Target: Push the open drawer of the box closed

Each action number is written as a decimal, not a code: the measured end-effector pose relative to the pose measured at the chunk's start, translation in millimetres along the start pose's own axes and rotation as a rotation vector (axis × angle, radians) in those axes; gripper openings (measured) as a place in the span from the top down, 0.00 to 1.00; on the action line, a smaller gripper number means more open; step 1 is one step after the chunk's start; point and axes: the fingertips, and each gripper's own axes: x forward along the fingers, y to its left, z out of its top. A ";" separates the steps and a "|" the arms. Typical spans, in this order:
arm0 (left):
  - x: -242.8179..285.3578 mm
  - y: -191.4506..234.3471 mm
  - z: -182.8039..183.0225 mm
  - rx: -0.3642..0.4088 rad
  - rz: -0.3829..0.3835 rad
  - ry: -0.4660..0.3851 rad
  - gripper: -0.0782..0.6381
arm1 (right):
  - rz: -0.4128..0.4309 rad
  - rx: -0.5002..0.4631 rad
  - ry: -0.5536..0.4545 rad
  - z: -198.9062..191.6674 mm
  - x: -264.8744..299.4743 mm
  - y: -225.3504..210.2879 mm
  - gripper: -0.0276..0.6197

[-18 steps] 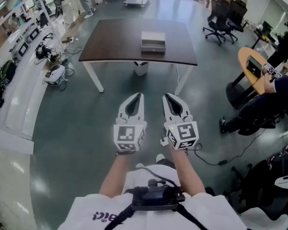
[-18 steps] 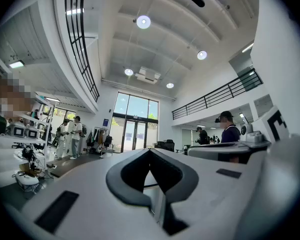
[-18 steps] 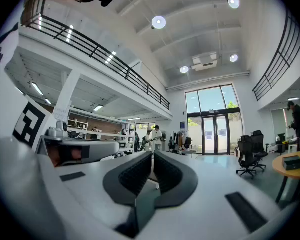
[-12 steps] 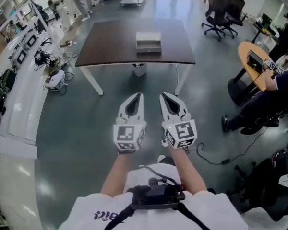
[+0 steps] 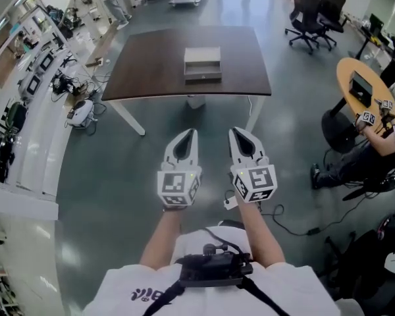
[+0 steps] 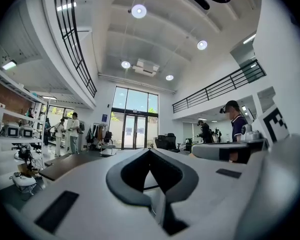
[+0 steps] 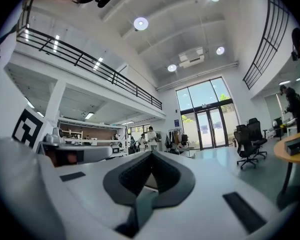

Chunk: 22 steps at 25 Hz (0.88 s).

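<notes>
While the person stands on the grey-green floor (image 5: 112, 170) with both arms held forward, the left gripper (image 5: 191, 132) and the right gripper (image 5: 234, 131) point level and side by side, near each other but not touching. Both tools are clenched: in the left gripper view and in the right gripper view the dark pads meet at the tip, and nothing is between them. Each one carries its cube with square markers close to the hands. The box (image 5: 203, 52), which is grey and flat, lies on the dark brown table (image 5: 151, 64) with white legs, well apart from the grippers and straight ahead of them. Its drawer (image 5: 203, 70) stands out on the side that faces the person, so it is not closed. No gripper touches the box. Black office chairs (image 5: 313, 12) stand beyond the table at the right, and another person (image 5: 382, 147) sits near a round yellow table (image 5: 362, 71) at the right edge.
</notes>
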 end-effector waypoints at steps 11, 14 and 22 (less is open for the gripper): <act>67.5 22.6 -34.3 -0.019 0.019 0.058 0.88 | -0.014 0.112 0.069 -53.9 53.8 -51.9 0.95; 98.1 40.7 -35.7 -0.031 -0.030 0.055 0.88 | -0.029 0.105 0.056 -54.5 87.3 -50.3 0.95; 192.7 93.6 -7.4 -0.017 -0.167 0.016 0.88 | -0.138 0.107 0.002 -28.2 191.4 -65.9 0.95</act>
